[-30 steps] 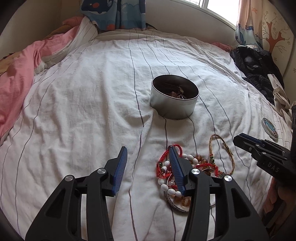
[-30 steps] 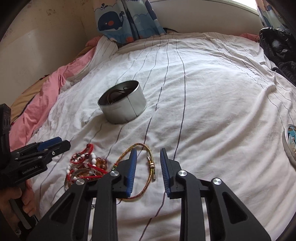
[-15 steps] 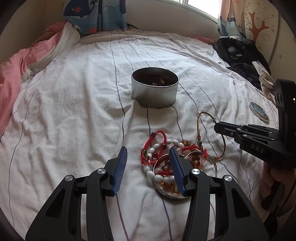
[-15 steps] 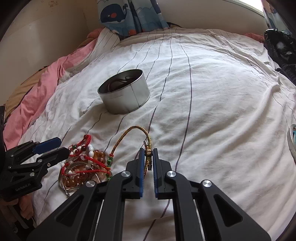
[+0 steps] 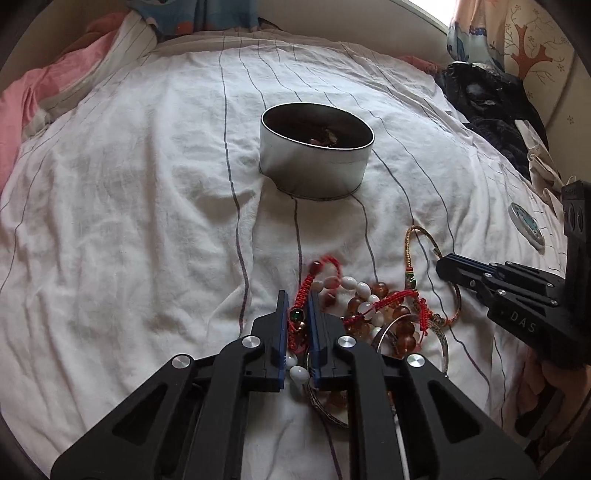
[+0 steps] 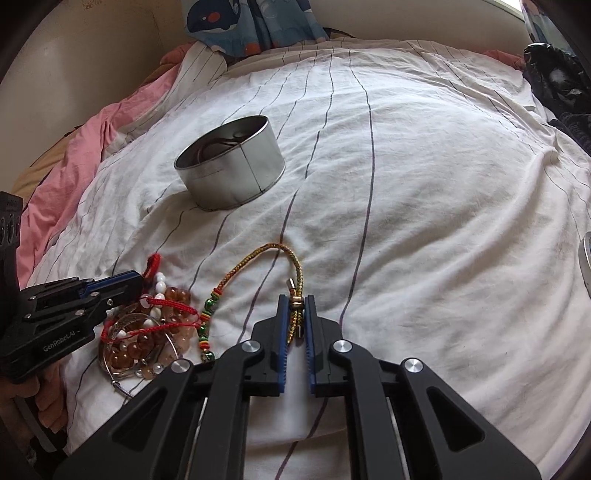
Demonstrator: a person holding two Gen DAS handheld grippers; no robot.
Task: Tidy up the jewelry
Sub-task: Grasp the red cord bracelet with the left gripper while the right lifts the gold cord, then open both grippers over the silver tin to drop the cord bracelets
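A pile of jewelry (image 5: 373, 314) lies on the white striped bedsheet: a red cord bracelet (image 5: 306, 291), white and amber beads, a silver bangle (image 6: 122, 373). My left gripper (image 5: 297, 308) is shut on the red cord bracelet at the pile's left side; it also shows in the right wrist view (image 6: 125, 284). My right gripper (image 6: 295, 310) is shut on the gold braided bracelet (image 6: 258, 258), near its metal clasp; it shows in the left wrist view (image 5: 448, 264). A round silver tin (image 5: 316, 151) with jewelry inside stands beyond the pile, also in the right wrist view (image 6: 231, 162).
A pink blanket (image 6: 77, 155) lies bunched along the left side. Dark clothes (image 5: 484, 99) are heaped at the right. A small round lid (image 5: 526, 223) rests on the sheet at the right. A whale-print curtain (image 6: 240, 22) hangs at the back.
My left gripper moved right onto the pile and closed on the red cord bracelet. My right gripper stays shut on the gold braided bracelet, which it closed on a second ago.
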